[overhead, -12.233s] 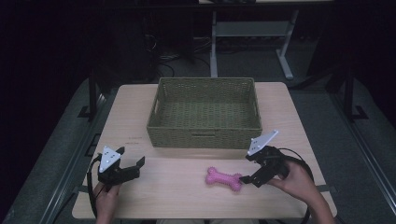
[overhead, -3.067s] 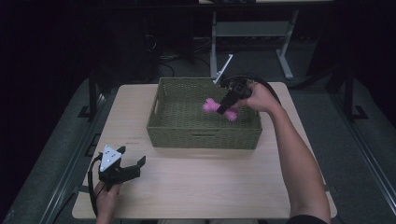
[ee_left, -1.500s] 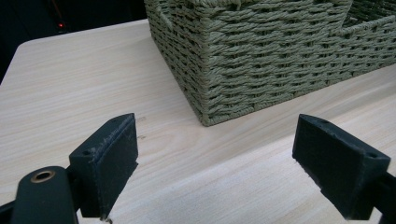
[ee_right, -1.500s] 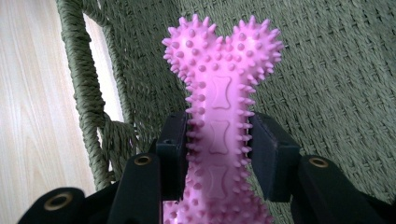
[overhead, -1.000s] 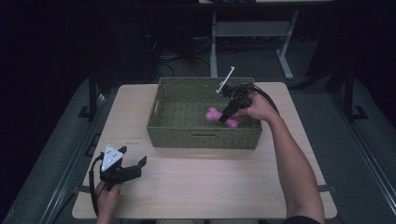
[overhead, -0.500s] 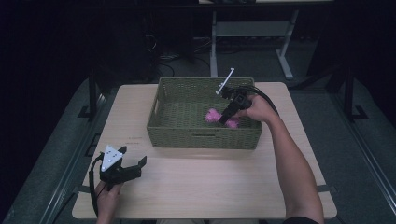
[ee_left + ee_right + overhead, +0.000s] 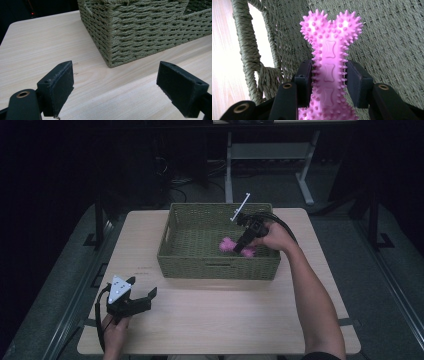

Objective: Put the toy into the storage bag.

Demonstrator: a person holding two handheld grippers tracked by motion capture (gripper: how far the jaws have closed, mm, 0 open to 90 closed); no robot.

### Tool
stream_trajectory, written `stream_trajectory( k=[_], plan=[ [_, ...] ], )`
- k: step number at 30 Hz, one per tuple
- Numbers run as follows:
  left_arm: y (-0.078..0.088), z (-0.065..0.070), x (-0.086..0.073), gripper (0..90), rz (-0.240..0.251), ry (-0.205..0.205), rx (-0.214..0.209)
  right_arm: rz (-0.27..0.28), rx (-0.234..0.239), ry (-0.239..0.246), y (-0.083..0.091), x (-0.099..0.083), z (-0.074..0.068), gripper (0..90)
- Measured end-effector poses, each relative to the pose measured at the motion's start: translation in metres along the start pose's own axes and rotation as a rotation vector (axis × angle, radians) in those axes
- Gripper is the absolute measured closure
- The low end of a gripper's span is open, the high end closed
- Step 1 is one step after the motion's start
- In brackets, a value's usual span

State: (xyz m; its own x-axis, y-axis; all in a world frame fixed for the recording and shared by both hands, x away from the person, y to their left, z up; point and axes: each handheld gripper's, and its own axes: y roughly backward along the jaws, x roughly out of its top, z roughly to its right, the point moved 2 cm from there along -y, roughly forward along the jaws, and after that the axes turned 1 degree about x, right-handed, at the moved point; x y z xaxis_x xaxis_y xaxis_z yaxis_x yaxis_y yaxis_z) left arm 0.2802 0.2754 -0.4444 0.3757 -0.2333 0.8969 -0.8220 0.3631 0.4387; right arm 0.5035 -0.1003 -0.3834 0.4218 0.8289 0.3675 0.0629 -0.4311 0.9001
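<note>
Pink bone toy [image 7: 329, 72] sat pinched at its waist in our right gripper [image 7: 243, 246], long axis along the jaws, low inside the basket [image 7: 185, 257].

A pale wooden worktop [image 7: 225, 320] stands on grey floor [image 7: 385, 270] in a dark room, with a white-legged desk frame [image 7: 270, 155] and loose cables [image 7: 175, 177] behind it.

Black grippers: left gripper [image 7: 131, 301] grey triangular plate, brass screws, black cable; bare forearms.
</note>
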Motion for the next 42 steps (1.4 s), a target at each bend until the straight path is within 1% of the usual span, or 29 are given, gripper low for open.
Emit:
stream_trajectory(
  k=[2, 3, 4, 7, 15, 20, 24, 29, 31, 42],
  plan=[
    [0.000, 0.000, 0.000, 13.7, 0.000, 0.000, 0.000, 0.000, 0.003, 0.000, -0.001, 0.000, 0.000, 57.3],
    [0.000, 0.000, 0.000, 13.7, -0.001, -0.001, 0.001, 0.035, 0.010, -0.004, 0.003, 0.001, 0.000, 57.5],
    [0.000, 0.000, 0.000, 13.6, -0.001, 0.000, 0.001, 0.052, 0.018, -0.008, 0.005, 0.002, -0.001, 57.7],
    [0.000, 0.000, 0.000, 13.7, -0.001, -0.001, 0.000, 0.068, 0.013, -0.004, 0.010, 0.003, -0.002, 57.4],
    [0.000, 0.001, 0.000, 13.7, -0.003, -0.001, -0.001, 0.047, -0.005, -0.007, 0.013, 0.000, -0.005, 54.2],
    [0.000, 0.001, 0.000, 13.7, -0.001, -0.002, -0.001, 0.057, -0.009, -0.001, 0.017, -0.001, -0.008, 50.7],
    [0.000, 0.001, 0.000, 13.7, -0.004, -0.001, -0.001, 0.067, -0.014, 0.003, 0.021, -0.002, -0.010, 50.1],
    [0.001, 0.001, 0.000, 13.7, 0.000, -0.003, -0.002, 0.080, -0.029, 0.000, 0.030, -0.004, -0.014, 47.6],
    [0.001, 0.001, 0.000, 13.7, 0.001, -0.003, -0.002, 0.091, -0.028, -0.001, 0.034, -0.004, -0.016, 47.3],
    [0.001, 0.001, 0.000, 13.7, 0.000, -0.002, -0.002, 0.111, -0.037, 0.017, 0.047, -0.007, -0.028, 43.8]
  ],
)
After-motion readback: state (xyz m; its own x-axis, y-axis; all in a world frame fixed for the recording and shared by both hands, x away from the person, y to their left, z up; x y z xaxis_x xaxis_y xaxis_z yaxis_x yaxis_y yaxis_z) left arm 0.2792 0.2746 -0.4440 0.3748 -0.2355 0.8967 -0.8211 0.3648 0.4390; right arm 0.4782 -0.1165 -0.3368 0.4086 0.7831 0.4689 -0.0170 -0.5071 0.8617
